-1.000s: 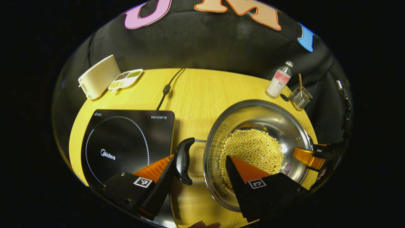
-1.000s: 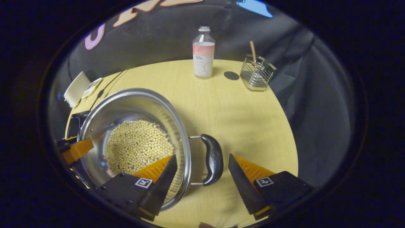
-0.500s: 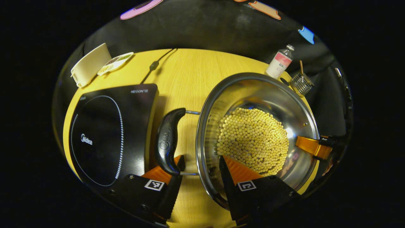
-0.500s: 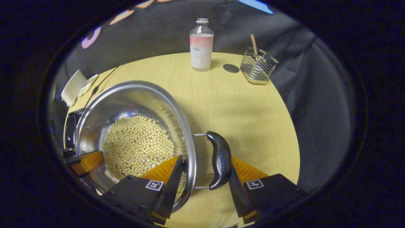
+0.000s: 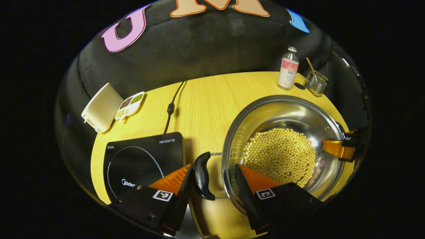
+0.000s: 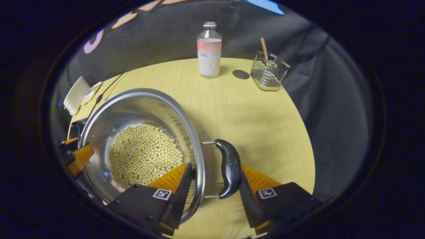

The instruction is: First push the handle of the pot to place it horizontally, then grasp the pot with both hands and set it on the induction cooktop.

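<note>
A steel pot holding soybeans is over the right half of the yellow table. My left gripper is shut on its left side: one finger presses the outside of the black handle, the other is inside the rim. My right gripper grips the opposite black handle the same way, with one finger inside the pot. Each gripper also appears across the pot, the right gripper and the left gripper. The black induction cooktop lies left of the pot.
A pink-labelled bottle and a wire holder stand at the table's far right. A white box and a divided dish sit at the far left. The cooktop's cable runs to the back edge.
Both grippers went from open, straddling the handles, to shut on handle and rim. Both views have since tilted, and the table and cooktop have shifted behind the held pot.
</note>
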Available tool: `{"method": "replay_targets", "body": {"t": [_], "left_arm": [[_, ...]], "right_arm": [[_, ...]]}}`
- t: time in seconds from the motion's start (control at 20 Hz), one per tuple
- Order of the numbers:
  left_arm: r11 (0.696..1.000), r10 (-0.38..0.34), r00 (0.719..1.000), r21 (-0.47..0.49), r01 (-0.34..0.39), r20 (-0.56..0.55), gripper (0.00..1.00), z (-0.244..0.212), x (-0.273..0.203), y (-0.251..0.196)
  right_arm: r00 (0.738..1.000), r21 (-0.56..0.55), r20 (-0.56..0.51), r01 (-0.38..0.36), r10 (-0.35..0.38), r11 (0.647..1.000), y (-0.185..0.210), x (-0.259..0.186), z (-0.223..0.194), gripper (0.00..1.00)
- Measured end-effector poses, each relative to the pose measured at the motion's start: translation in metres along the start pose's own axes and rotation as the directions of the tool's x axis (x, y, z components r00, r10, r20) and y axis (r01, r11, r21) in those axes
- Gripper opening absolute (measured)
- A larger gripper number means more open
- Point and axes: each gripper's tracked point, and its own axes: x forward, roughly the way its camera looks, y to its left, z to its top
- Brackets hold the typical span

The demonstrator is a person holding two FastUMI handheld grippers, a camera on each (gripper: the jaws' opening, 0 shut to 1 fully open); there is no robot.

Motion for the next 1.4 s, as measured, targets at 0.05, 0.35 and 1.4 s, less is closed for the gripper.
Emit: {"method": "replay_targets", "body": {"t": [0.05, 0.35, 1.4], "left_arm": [[1.000, 0.004, 1.000, -0.007, -0.004, -0.024, 0.77, -0.005, 0.002, 0.003], [0.992, -0.051, 0.995, -0.123, 0.041, -0.084, 0.67, -0.010, 0.009, 0.004], [0.971, -0.037, 0.999, -0.237, 0.031, -0.019, 0.58, -0.027, -0.116, 0.057]], "right_arm": [[1.000, 0.000, -0.003, 0.002, -0.002, 1.000, 0.000, 0.000, 0.000, 0.73], [1.000, 0.047, 0.008, -0.026, 0.026, 0.999, 0.004, -0.007, 0.006, 0.64], [0.985, 0.014, 0.105, -0.136, 0.134, 0.991, -0.003, -0.012, 0.023, 0.52]]}}
